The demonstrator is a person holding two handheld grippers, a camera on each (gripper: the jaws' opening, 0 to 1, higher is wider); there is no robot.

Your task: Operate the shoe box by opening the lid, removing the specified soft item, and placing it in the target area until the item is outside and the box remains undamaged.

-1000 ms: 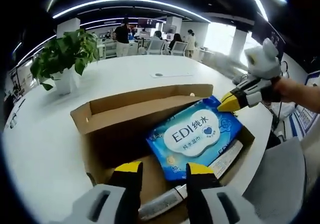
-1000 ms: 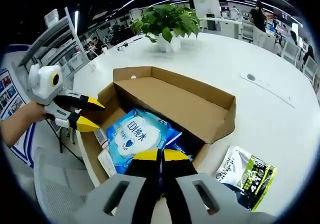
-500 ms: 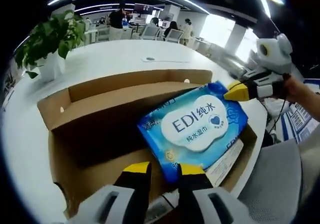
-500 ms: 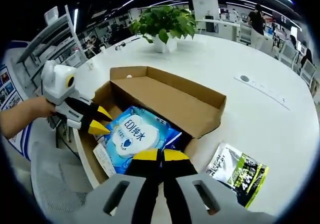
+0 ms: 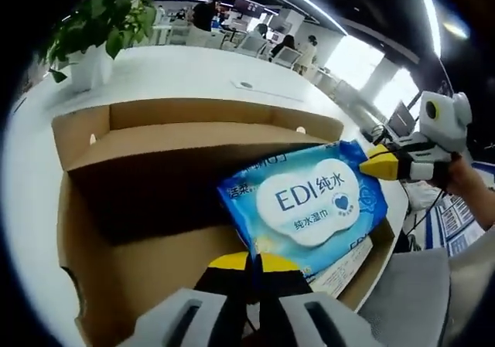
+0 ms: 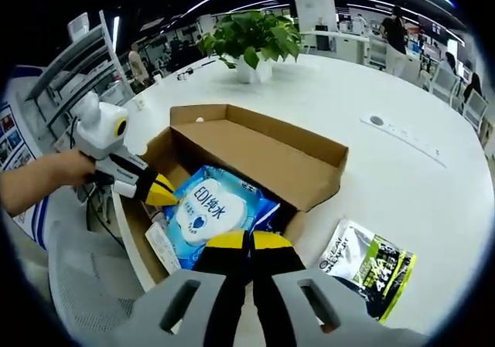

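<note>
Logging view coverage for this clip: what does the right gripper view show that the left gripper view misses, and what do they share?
Right gripper view alone: a green and black pouch on the table beside the box.
Left gripper view alone: the box's bare inner floor.
Shared: the open shoe box, the blue wipes pack, the potted plant, and both grippers, left and right, closed on the pack's edges.

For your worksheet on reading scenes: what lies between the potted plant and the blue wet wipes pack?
In the right gripper view, bare white table and then the raised cardboard lid of the open box lie between the potted plant and the blue wet wipes pack.
</note>
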